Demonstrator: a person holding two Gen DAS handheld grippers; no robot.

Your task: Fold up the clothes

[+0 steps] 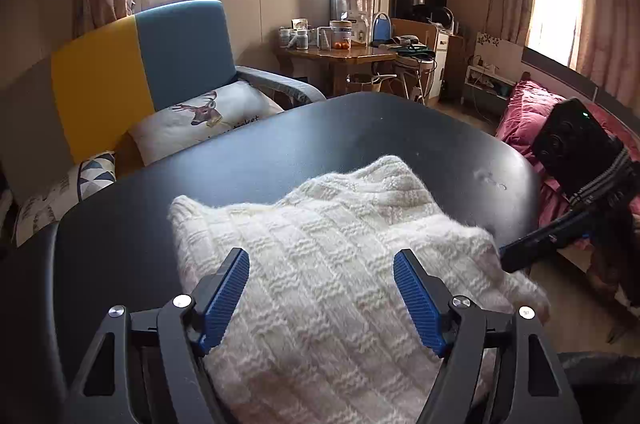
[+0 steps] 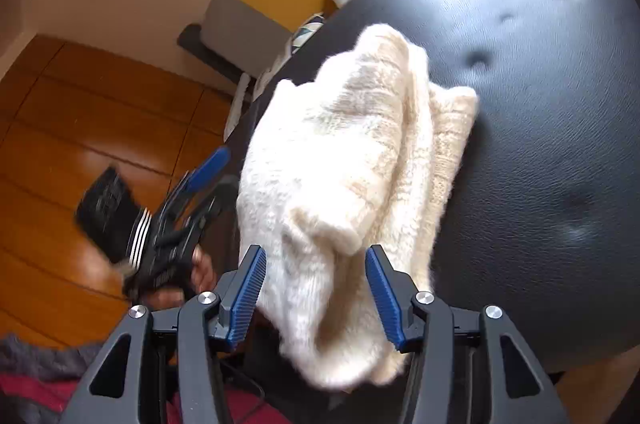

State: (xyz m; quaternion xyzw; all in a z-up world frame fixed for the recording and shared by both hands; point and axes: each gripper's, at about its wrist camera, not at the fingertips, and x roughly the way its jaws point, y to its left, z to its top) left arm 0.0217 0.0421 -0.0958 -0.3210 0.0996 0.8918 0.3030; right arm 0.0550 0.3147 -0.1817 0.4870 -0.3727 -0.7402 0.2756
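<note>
Left wrist view shows the left gripper (image 1: 321,260) with its jaws wide apart over the white knitted sweater (image 1: 320,244), which lies folded on the black table (image 1: 360,128) — nothing is pinched between the pads. In the right wrist view, the right gripper (image 2: 316,264) also stands open above the sweater's near edge, the pads not pressing on it.

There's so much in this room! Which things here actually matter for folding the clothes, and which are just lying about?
Part of the job:
- white knitted sweater, folded on the black table
- left tongs, open
- right tongs, open

Just lying about:
- deer cushion
- yellow and blue sofa
- cluttered wooden table
- pink bedding
</note>
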